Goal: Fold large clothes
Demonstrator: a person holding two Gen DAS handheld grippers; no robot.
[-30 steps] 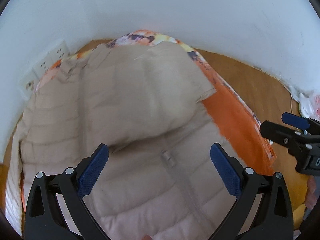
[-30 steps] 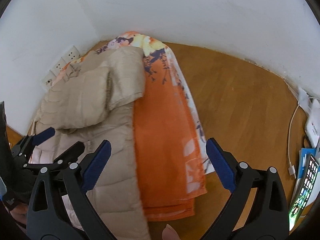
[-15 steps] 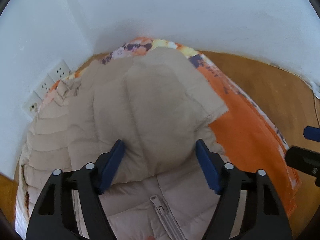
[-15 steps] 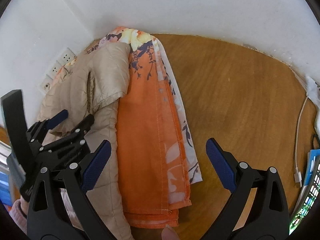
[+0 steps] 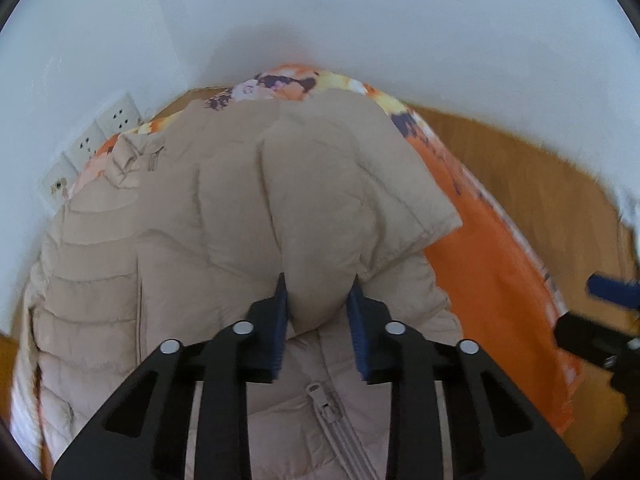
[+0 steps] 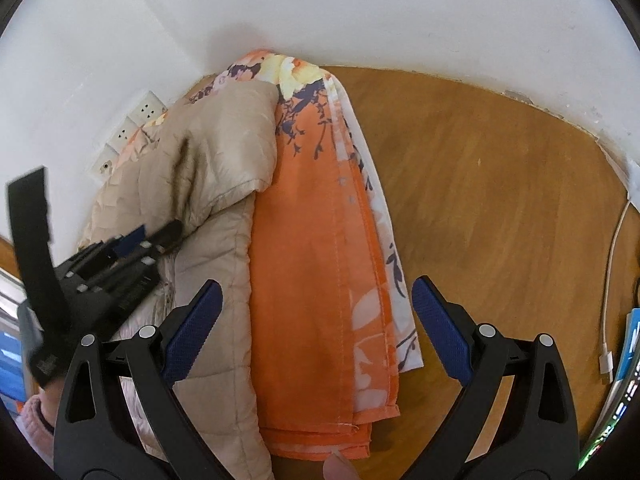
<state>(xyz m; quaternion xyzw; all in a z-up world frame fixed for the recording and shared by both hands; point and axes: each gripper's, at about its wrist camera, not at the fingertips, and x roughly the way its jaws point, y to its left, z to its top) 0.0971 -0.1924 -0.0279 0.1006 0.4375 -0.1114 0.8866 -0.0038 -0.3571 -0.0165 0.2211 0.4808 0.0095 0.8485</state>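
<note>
My left gripper is closing on a folded bulge of the beige puffer jacket, which fills frame centre atop an orange floral cloth on the wooden surface. My right gripper hangs released above the cloth.
</note>
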